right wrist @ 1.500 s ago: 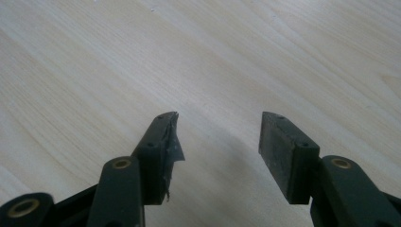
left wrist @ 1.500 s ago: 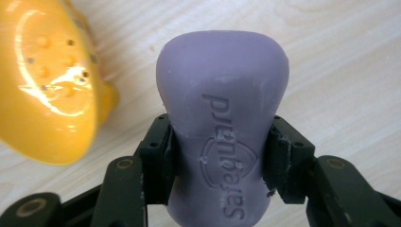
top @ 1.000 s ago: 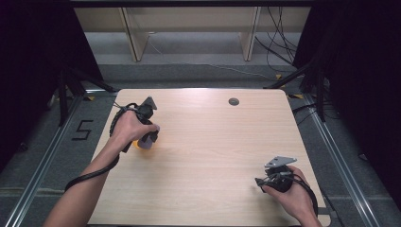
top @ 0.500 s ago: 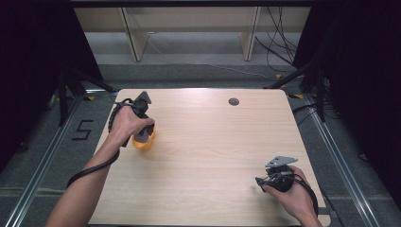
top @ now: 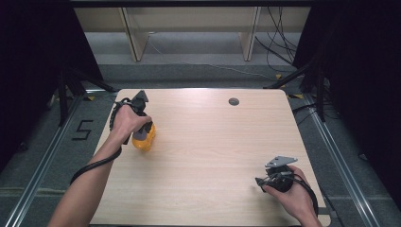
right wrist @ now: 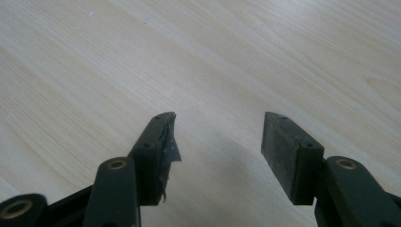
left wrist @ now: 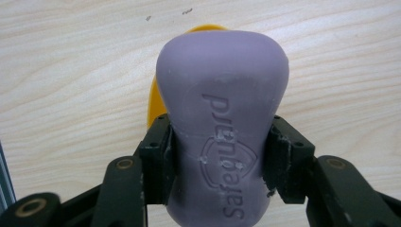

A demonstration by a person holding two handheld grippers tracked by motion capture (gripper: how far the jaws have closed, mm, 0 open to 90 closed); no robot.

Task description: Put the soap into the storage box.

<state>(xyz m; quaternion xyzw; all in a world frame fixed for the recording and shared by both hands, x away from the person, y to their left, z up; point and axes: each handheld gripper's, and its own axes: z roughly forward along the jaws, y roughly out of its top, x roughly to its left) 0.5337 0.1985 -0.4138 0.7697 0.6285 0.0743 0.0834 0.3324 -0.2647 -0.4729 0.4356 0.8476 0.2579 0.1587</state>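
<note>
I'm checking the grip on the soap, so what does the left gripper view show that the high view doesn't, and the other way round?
Left gripper view: the purple soap bar close up, with embossed lettering, pinched at its sides by both pads of the left hand-held gripper.

High view: the whole wooden table, the right hand-held gripper apart near the bottom right corner, and the person's forearms.

Both: the soap bar over a yellow dish, and the light wood tabletop.

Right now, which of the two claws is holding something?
The left claw: it clamps a purple soap bar above a yellow dish. The right claw stands open.
</note>
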